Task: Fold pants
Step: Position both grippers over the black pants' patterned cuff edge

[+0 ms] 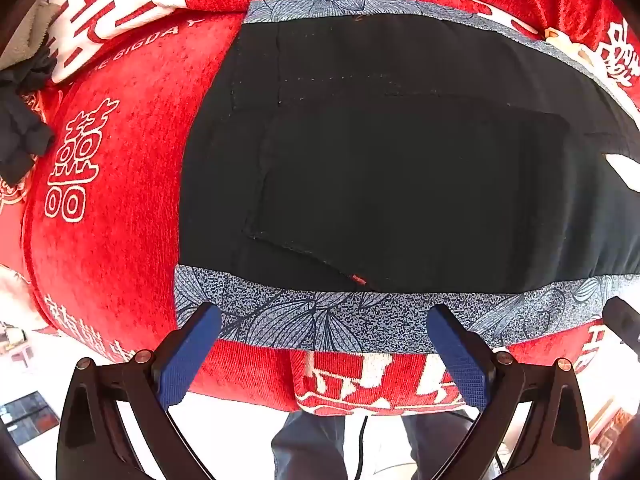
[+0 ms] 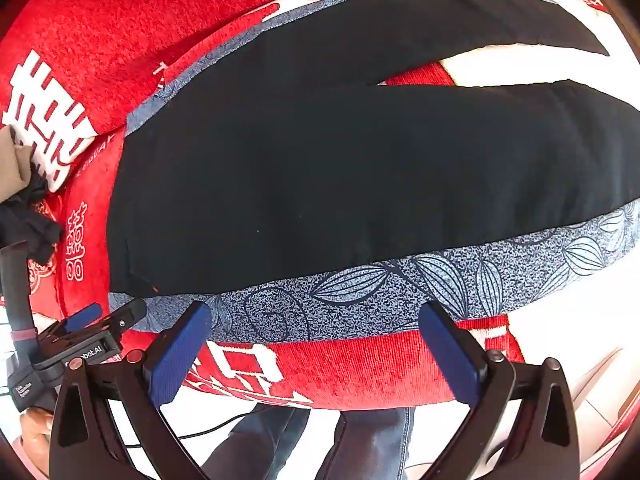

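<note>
Left wrist view: the black pants [image 1: 400, 152] lie flat on a red bedspread [image 1: 120, 200], spread across it with the waist end toward the left and the legs running off to the right, so the long axis goes left to right, square to the fingers' line. The left gripper [image 1: 324, 344] stands wide open with nothing between its blue pads [image 1: 188, 356], poised over the near patterned side stripe [image 1: 320, 316] at the bed's near edge — just past the seat pocket [image 1: 360, 192]. The pants lie straight ahead of it, the near hem closest. White characters are woven into the red cloth; one partial line reads "BIGDAY".

Right wrist view: the same pants, here showing both legs splitting apart toward the far right corner. The right gripper [image 2: 316, 344] is likewise spread wide and empty, over the near stripe further along the leg. The left gripper [image 2: 96, 320] shows at the left edge near the waist corner — its body carries a label ending "obot.AI". Both seem equally near the near edge; a fold away from the person looks likely.
</note>
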`<control>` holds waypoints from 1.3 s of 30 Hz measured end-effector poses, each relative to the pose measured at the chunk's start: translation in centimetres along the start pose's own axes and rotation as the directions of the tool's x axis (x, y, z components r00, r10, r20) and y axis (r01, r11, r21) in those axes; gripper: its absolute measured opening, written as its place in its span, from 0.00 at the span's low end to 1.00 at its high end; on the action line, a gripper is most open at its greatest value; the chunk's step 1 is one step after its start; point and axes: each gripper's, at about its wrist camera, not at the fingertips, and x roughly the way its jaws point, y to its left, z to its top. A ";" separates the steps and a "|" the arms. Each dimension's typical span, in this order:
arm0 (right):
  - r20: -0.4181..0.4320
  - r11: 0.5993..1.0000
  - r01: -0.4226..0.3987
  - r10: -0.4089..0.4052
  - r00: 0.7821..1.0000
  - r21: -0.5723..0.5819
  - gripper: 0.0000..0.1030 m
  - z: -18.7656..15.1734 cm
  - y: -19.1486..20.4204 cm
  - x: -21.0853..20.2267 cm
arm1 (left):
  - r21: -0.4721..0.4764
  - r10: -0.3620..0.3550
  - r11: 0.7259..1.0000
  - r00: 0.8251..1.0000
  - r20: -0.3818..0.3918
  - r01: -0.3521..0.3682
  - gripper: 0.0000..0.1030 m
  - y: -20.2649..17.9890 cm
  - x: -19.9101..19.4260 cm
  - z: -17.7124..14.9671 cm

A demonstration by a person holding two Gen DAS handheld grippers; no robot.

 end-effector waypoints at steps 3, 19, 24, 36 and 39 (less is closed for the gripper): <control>0.005 1.000 0.001 -0.001 1.000 0.004 1.00 0.0 0.1 -0.1 | 0.008 0.002 1.000 1.000 0.005 -0.002 1.00 -0.1 -0.3 -0.4; -0.039 0.990 -0.125 0.122 0.992 -0.073 1.00 1.2 -1.5 -0.1 | -0.054 0.032 0.998 0.999 0.027 -0.030 1.00 -0.6 -1.2 0.2; -0.046 0.989 -0.087 0.082 0.996 -0.118 1.00 1.6 -2.2 -0.1 | -0.107 0.001 0.994 0.999 -0.051 -0.006 1.00 -0.6 -0.8 -0.5; 0.038 0.983 -0.172 0.175 0.984 -0.068 1.00 0.3 -2.2 -0.6 | -0.093 -0.064 0.994 0.994 -0.084 0.056 1.00 -0.7 0.3 -1.5; 0.046 0.977 -0.204 0.207 0.977 -0.063 1.00 -0.4 -1.7 -0.4 | -0.086 -0.064 0.995 0.995 -0.079 0.057 1.00 -0.6 0.6 -1.9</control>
